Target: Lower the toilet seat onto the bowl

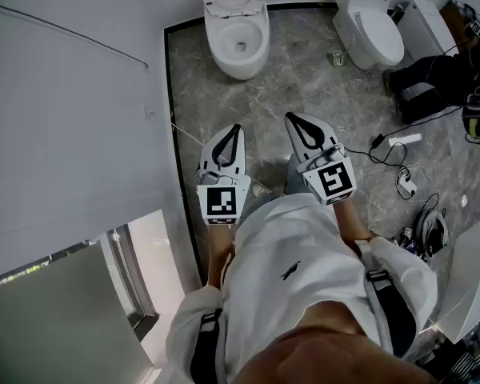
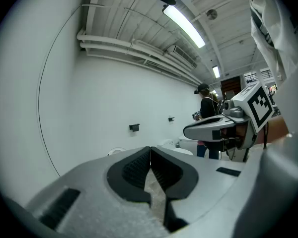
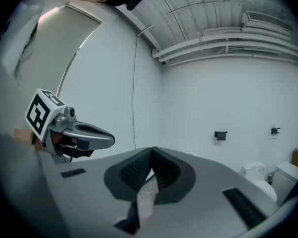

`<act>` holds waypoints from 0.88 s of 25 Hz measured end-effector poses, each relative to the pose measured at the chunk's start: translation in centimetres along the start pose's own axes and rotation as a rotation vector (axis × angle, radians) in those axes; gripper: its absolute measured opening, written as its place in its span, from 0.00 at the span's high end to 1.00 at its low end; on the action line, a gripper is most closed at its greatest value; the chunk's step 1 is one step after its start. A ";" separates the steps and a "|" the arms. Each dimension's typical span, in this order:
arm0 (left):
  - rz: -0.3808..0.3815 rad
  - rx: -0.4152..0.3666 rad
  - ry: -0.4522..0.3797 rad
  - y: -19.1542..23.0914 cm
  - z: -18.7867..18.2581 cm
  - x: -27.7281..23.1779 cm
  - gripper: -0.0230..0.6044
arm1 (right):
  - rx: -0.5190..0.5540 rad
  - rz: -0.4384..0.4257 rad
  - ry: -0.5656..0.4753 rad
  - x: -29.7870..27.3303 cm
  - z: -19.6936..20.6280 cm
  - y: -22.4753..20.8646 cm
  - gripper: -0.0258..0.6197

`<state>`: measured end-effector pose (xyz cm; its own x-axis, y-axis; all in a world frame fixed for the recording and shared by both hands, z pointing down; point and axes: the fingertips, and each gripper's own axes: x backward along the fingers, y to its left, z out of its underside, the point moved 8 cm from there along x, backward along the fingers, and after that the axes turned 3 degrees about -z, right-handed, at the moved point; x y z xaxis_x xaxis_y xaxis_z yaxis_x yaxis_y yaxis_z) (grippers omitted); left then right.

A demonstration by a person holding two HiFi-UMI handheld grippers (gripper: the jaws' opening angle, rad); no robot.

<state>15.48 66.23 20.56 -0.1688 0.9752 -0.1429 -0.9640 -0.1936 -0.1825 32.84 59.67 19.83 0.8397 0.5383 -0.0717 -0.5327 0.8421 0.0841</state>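
L gripper (image 1: 233, 130) & R gripper (image 1: 293, 119) side by side in front of the torso, near each other but not touching, both pointing fwd, R slightly further out. L fingers (image 2: 134, 168) pressed tip to tip, nothing btwn; R fingers (image 3: 132, 171) likewise.

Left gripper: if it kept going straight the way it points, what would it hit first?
Probably the toilet with its seat up, straight ahead of the left gripper, or the white wall just above it. The gripper's height is hard to judge.
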 end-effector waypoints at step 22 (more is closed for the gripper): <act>-0.003 0.004 0.006 5.0 0.8 -6.0 0.92 | 0.010 -0.012 0.008 -8.0 0.5 -3.1 0.91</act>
<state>11.55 59.50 21.31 -0.1643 0.9753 -0.1478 -0.9653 -0.1898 -0.1792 27.80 52.75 20.61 0.8450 0.5287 -0.0806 -0.5217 0.8480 0.0936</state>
